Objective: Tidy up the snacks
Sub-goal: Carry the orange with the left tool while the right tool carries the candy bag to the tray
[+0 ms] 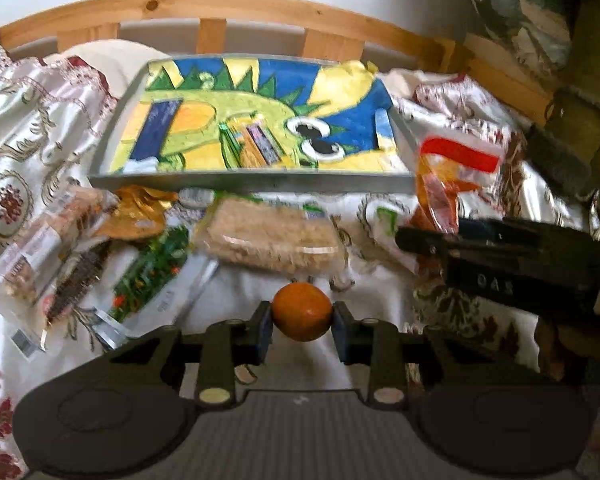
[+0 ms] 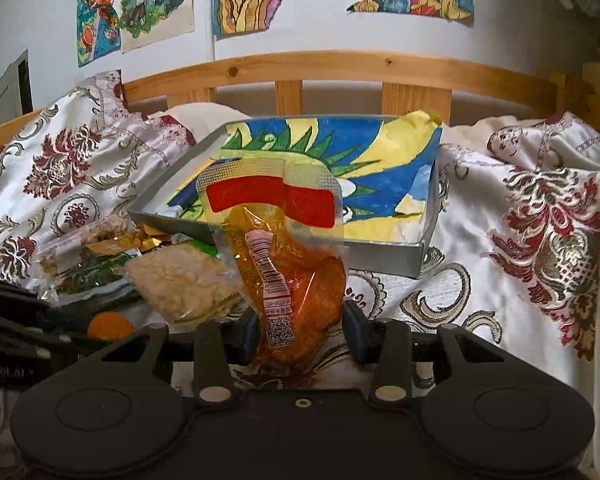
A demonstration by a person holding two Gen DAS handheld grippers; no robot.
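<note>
Left wrist view: the left claw [image 1: 302, 330] is closed on an orange [image 1: 301, 312], held above the bed's patterned bedspread [image 1: 28, 128]. Beyond it lie a rice-cake pack [image 1: 274, 236] and other snack packs [image 1: 80, 248], just in front of a grey tray [image 1: 252, 182] lined with a dragon drawing. The right claw's body enters from the right, carrying a pouch [image 1: 452, 176] beside the tray's corner.

Right wrist view: the right claw [image 2: 300, 334] grips the orange pouch [image 2: 288, 264] upright, its red-labelled top in front of the tray [image 2: 384, 258]. The orange [image 2: 110, 326] shows at lower left.
</note>
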